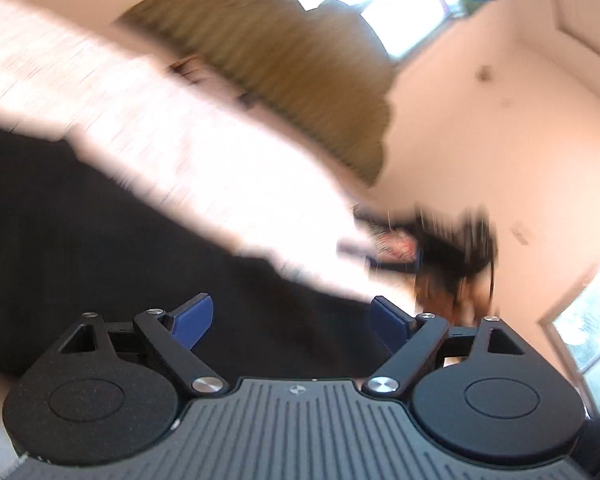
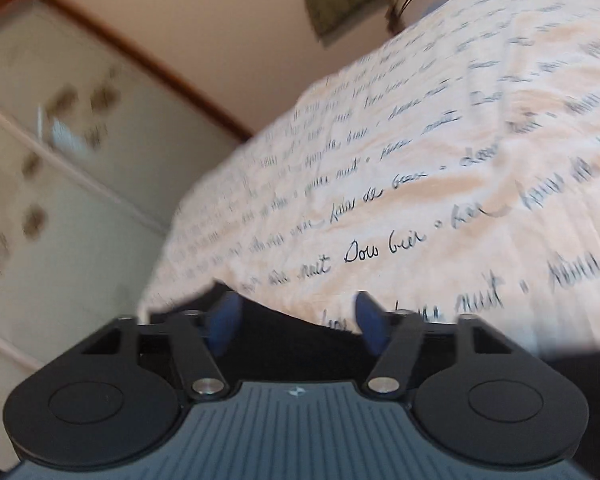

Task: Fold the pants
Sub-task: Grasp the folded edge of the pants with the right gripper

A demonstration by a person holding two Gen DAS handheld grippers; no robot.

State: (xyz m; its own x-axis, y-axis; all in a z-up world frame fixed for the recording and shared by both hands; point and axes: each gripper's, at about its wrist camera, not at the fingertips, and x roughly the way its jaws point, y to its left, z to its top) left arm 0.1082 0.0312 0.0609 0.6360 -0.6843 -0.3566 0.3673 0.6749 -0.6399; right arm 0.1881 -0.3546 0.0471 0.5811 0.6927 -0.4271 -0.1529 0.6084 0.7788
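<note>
Fold under way on the bed (image 2: 440,168): both tools lifted clear of the black pants (image 1: 100,248), which lie spread on the script-printed cover. Left tool (image 1: 290,320) wide, blue pads well apart, nothing between them; dark cloth directly beneath and ahead of it, running off to its left. Right tool (image 2: 296,322) also parted, empty, with a dark edge of pants just below its tips and bare cover beyond.

Likely step: resetting for the next fold. Best done by coming down onto one edge with each tool, pinching a full layer rather than the cover underneath, then carrying both ends over together to keep the crease straight. Risk: catching the sheet with the cloth.

Long axis of pants, judged from the left view: slanting from the tool's far left towards its right tip, along the cover's edge. Waist and hem ends impossible to tell apart through the blur.
</note>
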